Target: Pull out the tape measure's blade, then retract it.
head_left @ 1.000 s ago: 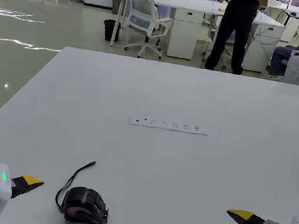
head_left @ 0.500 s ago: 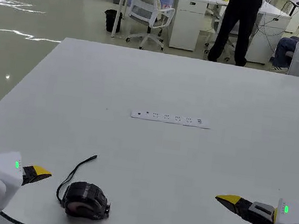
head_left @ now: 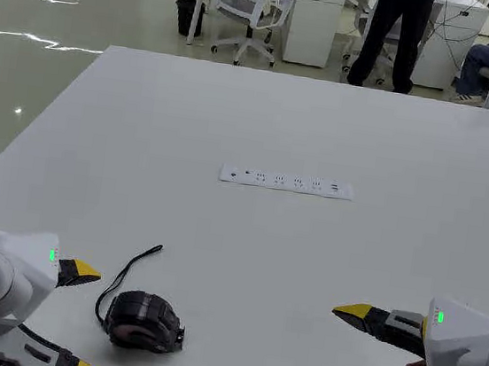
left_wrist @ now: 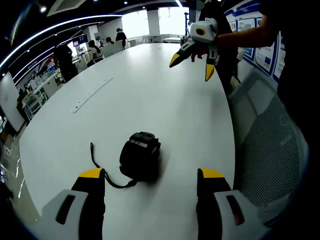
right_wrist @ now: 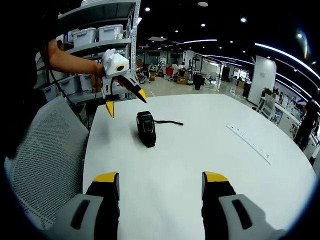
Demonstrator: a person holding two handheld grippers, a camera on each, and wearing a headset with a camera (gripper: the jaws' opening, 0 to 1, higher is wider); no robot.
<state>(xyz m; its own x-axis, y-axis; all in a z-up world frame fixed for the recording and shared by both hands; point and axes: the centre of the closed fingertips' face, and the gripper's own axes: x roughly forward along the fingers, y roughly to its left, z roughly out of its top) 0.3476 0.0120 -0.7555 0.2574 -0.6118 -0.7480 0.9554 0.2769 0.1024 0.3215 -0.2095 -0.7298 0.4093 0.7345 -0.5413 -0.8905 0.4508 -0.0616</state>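
Centrally, near the front edge of the white table point(head_left: 323, 121), the black tape measure point(head_left: 143, 321) lies on its side, with its thin black wrist strap point(head_left: 126, 271) looping away from the case toward the far side of the table.

Left gripper point(head_left: 83, 319): it is held low at the near left corner in the head view, just beside the tape measure and apart from it. Its yellow-tipped jaws are spread wide and hold nothing. In the left gripper view the case sits on the table between and just ahead of the two jaw tips, without touching either.

Right gripper point(head_left: 337, 355): it is held at the near right, well apart from the tape measure, with bare table between them. Its jaws are likewise spread and grasp nothing. In the right gripper view the tape measure point(right_wrist: 146, 128) appears farther ahead, with the left gripper point(right_wrist: 125, 105) hanging above and beside it.

Background: a white power strip point(head_left: 286, 182) lies flat across the middle of the table, well beyond the tape measure. Past the far edge, a white office chair point(head_left: 243, 9) and a standing person in dark clothes point(head_left: 397, 32) are partly seen on a glossy floor.
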